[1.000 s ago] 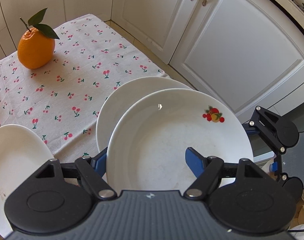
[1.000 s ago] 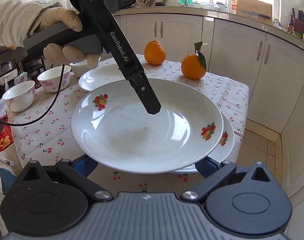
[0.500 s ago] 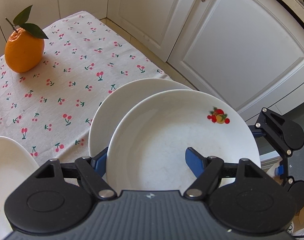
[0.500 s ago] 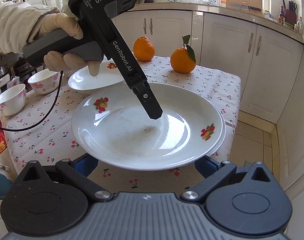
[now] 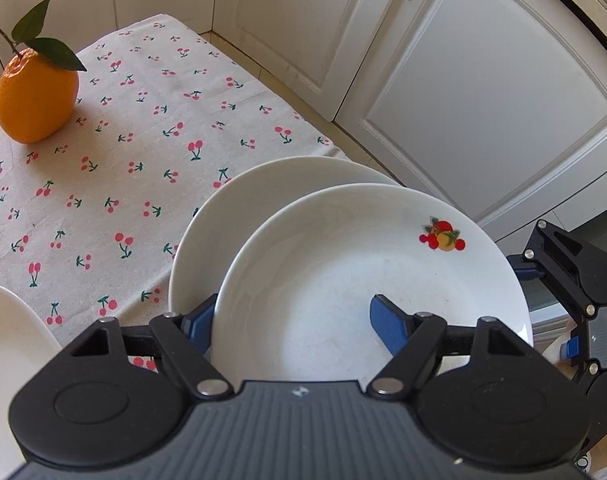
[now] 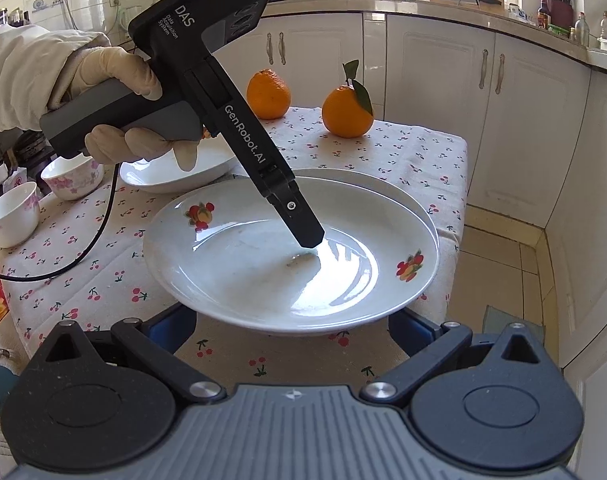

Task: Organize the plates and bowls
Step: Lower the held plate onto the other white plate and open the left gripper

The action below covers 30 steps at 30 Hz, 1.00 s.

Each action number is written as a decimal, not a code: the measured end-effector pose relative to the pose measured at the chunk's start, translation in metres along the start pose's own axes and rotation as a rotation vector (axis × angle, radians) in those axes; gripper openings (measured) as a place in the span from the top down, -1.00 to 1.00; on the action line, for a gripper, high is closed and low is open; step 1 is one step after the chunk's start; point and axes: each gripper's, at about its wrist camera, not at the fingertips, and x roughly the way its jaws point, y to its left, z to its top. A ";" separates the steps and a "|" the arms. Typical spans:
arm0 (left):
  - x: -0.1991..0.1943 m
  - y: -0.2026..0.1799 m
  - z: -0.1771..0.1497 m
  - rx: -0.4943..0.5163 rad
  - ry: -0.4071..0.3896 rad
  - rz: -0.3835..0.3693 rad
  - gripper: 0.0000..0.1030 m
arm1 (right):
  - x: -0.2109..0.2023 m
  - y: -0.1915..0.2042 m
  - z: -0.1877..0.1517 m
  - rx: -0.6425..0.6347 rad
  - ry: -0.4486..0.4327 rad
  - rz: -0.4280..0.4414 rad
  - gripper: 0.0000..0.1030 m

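The left gripper (image 5: 291,320) is clamped on the near edge of the fruit-printed plate (image 6: 291,252), one blue pad (image 5: 387,320) lying inside the dish and the other under its rim. The right gripper (image 6: 291,320) waits at the same plate's opposite edge, its jaws standing wide to either side below the rim and not pressing on it.

The held plate hangs just above the lower plate (image 5: 259,204), nearly nested in it but not visibly seated, so this stack looks almost made. Left of that stack a third plate (image 6: 171,168) lies by itself, and beyond it two floral bowls (image 6: 73,176) are unstacked; they probably remain to be sorted.

Everything rests on a small table under a cherry-print tablecloth (image 5: 143,132), with two oranges (image 6: 347,110) behind the stack. White kitchen cabinets (image 6: 435,100) and a cluttered countertop (image 6: 423,4) surround it.
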 end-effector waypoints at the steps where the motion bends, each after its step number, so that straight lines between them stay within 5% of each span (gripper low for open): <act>1: 0.000 0.000 0.000 0.002 -0.001 0.001 -0.50 | 0.000 0.000 0.000 -0.001 0.001 -0.003 -1.00; 21: -0.012 0.003 0.002 -0.038 -0.031 0.002 -0.56 | 0.000 0.002 0.001 -0.001 0.008 -0.050 -1.00; 30: -0.025 -0.003 -0.002 -0.009 -0.066 0.070 -0.65 | -0.003 0.004 0.002 0.001 0.000 -0.061 -1.00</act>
